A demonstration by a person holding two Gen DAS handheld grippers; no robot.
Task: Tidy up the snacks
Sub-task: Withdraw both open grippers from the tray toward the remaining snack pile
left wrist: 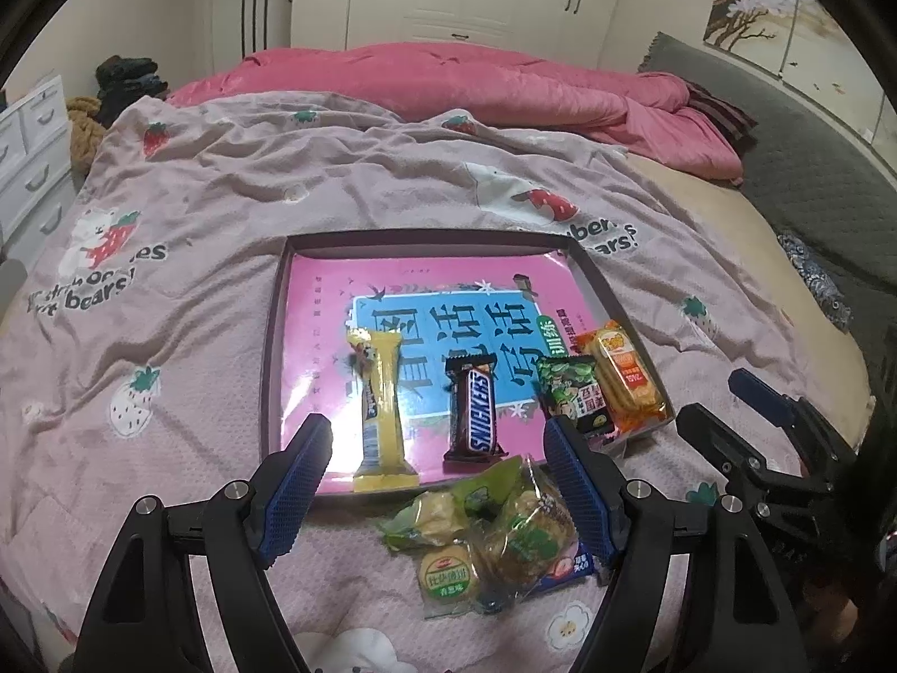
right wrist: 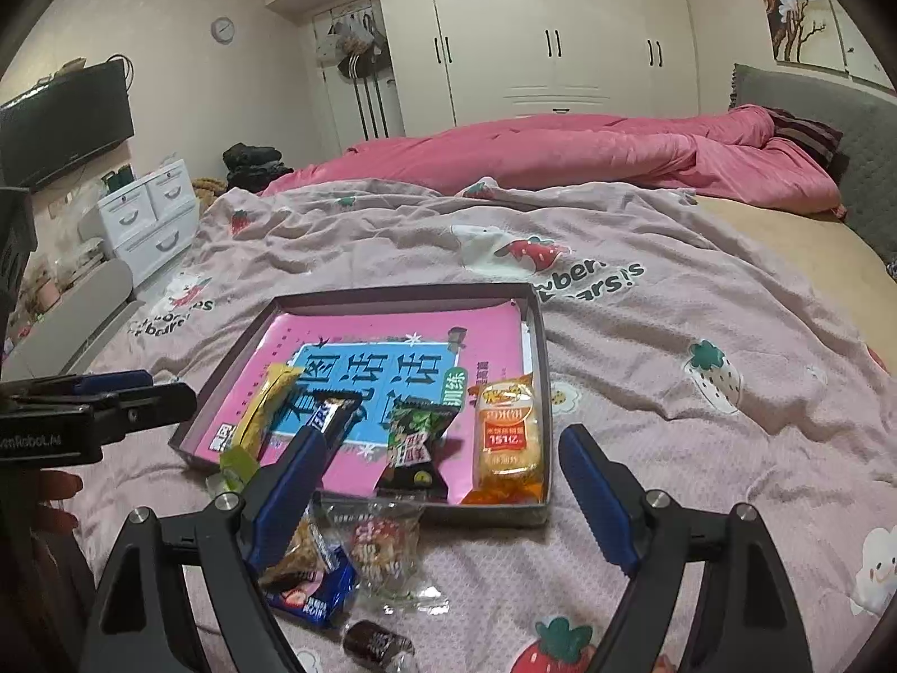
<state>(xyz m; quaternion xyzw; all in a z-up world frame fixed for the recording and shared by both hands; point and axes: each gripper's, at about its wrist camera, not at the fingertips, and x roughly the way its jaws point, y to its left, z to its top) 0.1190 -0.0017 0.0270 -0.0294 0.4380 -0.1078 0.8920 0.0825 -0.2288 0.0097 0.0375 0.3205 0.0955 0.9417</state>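
Note:
A shallow box tray (left wrist: 426, 238) lined with a pink book lies on the bedspread. Along its near edge stand a yellow bar (left wrist: 381, 409), a Snickers bar (left wrist: 474, 412), a green-black packet (left wrist: 572, 398) and an orange packet (left wrist: 625, 378). Several loose snacks (left wrist: 493, 538) are heaped on the cover in front of the tray. My left gripper (left wrist: 440, 482) hovers open above that heap, holding nothing. My right gripper (right wrist: 443, 488) is open and empty over the tray's (right wrist: 392, 294) near right corner, close to the orange packet (right wrist: 507, 437) and the green-black packet (right wrist: 417, 448).
A blue packet (right wrist: 314, 589), a clear wrapped snack (right wrist: 387, 555) and a dark round sweet (right wrist: 375, 642) lie below my right gripper. A pink quilt (left wrist: 476, 84) is bunched at the far side of the bed. White drawers (right wrist: 151, 213) stand to the left.

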